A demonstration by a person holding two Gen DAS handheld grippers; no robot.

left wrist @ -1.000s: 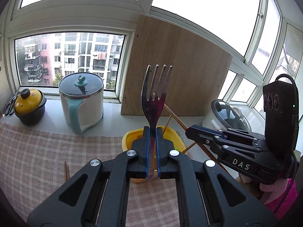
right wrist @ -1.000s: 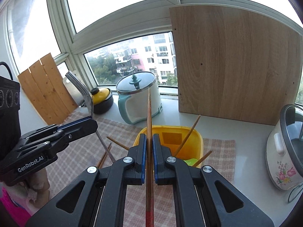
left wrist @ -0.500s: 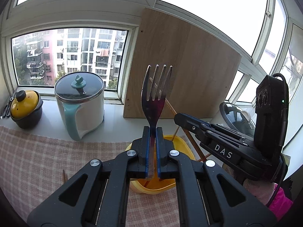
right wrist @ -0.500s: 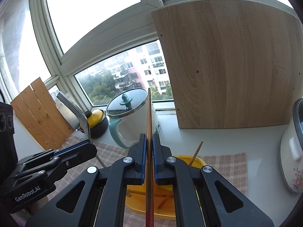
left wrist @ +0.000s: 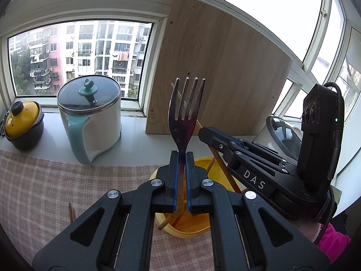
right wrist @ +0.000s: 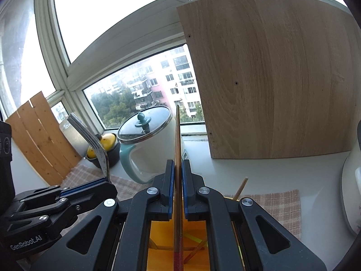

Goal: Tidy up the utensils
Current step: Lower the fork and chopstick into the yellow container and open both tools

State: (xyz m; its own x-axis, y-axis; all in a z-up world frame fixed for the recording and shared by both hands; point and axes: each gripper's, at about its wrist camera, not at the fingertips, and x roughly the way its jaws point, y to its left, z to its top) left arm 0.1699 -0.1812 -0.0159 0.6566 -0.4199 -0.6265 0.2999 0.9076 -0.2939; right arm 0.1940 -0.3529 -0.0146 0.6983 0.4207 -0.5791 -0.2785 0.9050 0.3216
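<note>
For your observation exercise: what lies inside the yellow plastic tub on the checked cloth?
Inside the yellow plastic tub, several wooden chopsticks lean on its walls, with a green sliver. The grippers cover much of its floor.

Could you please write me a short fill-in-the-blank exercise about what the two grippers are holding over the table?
1. The left gripper is shut on a metal ____.
2. The right gripper is shut on a wooden ____.
3. Below both grippers sits a plastic tub coloured ____.
4. The white pot by the window has a lid knob coloured ____.

Missing words: fork; chopstick; yellow; teal
</note>
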